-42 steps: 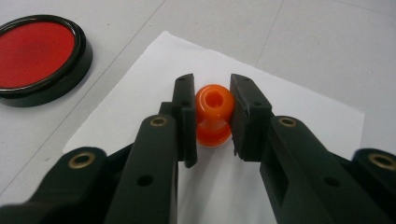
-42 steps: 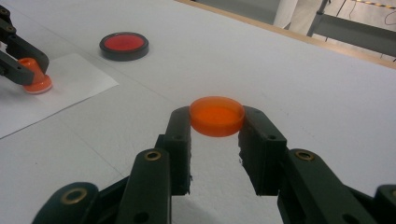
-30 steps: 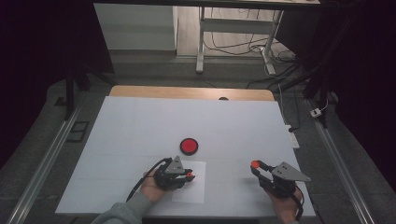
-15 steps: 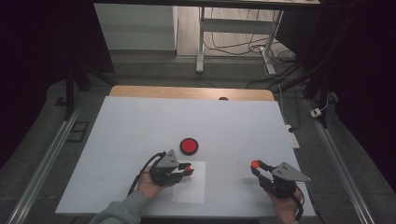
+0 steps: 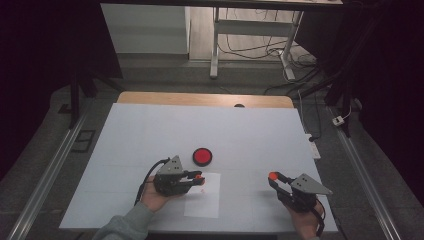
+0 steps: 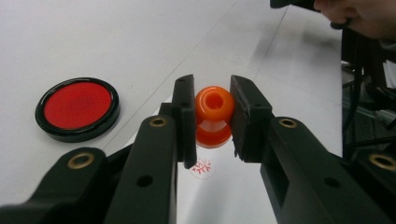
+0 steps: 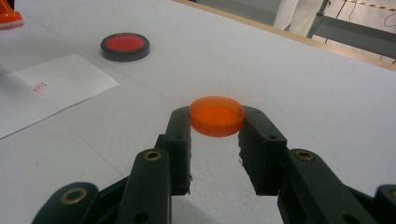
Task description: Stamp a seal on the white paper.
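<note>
My left gripper (image 5: 199,179) (image 6: 214,116) is shut on an orange stamp (image 6: 214,109) (image 5: 199,176), gripped by its round knob. It hangs just above a white sheet of paper (image 5: 202,201) that bears a small red stamp mark (image 6: 201,168) (image 7: 39,86). Beyond the paper lies a round red ink pad (image 5: 202,156) (image 6: 77,108) (image 7: 125,46) in a black case. My right gripper (image 5: 273,178) (image 7: 216,123) is off to the right, shut on a flat orange disc (image 7: 216,115) (image 5: 273,175) held a little above the table.
The white table (image 5: 210,125) has a wooden strip (image 5: 200,99) along its far edge. Metal rails (image 5: 50,170) run along both sides. A desk frame and cables (image 5: 250,45) stand on the floor beyond. The right hand (image 6: 359,16) shows at the top of the left gripper view.
My left gripper has risen with the stamp and drifted slightly away from the near edge, over the paper. The right gripper and its disc have stayed where they were.
</note>
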`<state>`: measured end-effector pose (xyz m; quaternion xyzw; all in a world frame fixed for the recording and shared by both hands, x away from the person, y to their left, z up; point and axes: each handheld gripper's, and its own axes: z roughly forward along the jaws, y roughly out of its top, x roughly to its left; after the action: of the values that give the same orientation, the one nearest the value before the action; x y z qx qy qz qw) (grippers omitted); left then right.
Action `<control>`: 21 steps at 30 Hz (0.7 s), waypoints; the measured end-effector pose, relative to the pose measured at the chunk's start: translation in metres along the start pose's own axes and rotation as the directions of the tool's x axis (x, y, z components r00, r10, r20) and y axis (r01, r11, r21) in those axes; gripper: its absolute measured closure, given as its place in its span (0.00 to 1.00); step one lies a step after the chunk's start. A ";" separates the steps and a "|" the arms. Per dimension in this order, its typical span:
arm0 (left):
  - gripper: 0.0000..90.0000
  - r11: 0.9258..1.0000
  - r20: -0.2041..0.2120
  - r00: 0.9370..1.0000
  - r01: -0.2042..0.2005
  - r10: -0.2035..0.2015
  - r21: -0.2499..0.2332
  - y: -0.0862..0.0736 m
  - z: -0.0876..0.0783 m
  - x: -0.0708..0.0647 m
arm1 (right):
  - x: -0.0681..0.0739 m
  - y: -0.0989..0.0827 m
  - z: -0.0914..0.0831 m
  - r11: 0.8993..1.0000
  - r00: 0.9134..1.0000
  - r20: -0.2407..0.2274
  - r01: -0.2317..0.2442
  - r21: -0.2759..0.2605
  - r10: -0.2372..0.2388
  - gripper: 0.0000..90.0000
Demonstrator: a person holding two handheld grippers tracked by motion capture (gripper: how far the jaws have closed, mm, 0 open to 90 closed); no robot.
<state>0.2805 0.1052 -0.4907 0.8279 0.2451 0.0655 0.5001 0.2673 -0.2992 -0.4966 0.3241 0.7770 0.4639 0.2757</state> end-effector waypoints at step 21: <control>0.80 0.998 -0.009 1.000 0.017 -0.018 -0.056 0.010 -0.026 0.007 | -0.002 -0.001 0.001 1.000 1.000 -0.009 -0.002 0.003 0.002 0.71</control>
<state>0.2805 0.1251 -0.4705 0.8111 0.2527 0.0720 0.5226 0.2691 -0.3000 -0.4975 0.3231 0.7785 0.4646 0.2715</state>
